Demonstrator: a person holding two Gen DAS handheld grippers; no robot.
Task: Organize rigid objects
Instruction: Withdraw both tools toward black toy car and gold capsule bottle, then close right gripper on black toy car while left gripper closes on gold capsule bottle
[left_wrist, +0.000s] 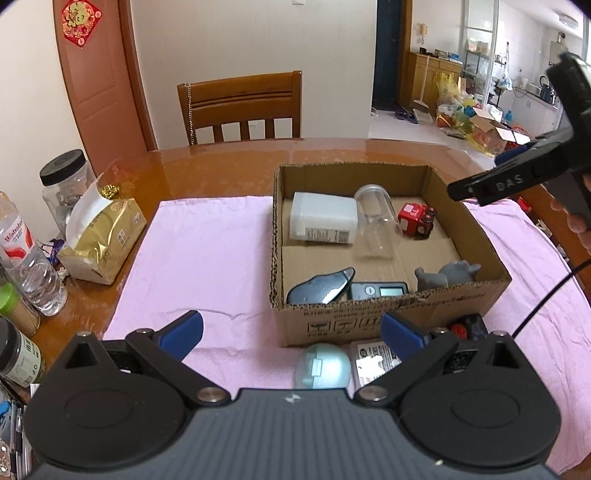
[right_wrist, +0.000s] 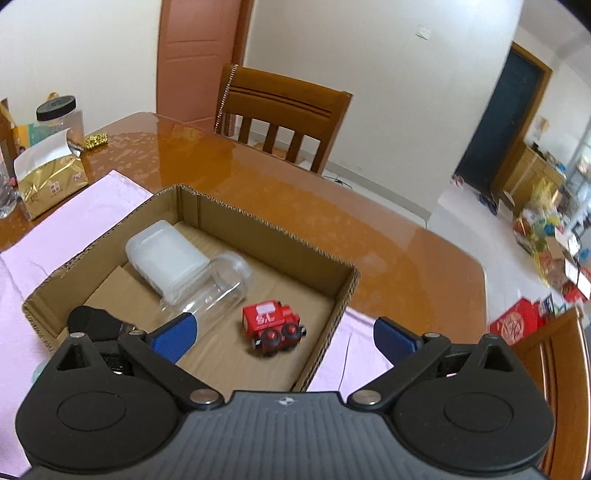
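"DAS" on the right tongs' arm (left_wrist: 508, 183); "Watsons" on the water bottle (left_wrist: 22, 251).

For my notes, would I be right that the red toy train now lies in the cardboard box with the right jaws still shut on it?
Not quite: the red toy train does lie in the cardboard box, but the right wrist view shows the right gripper with jaws wide open, gripping nothing.
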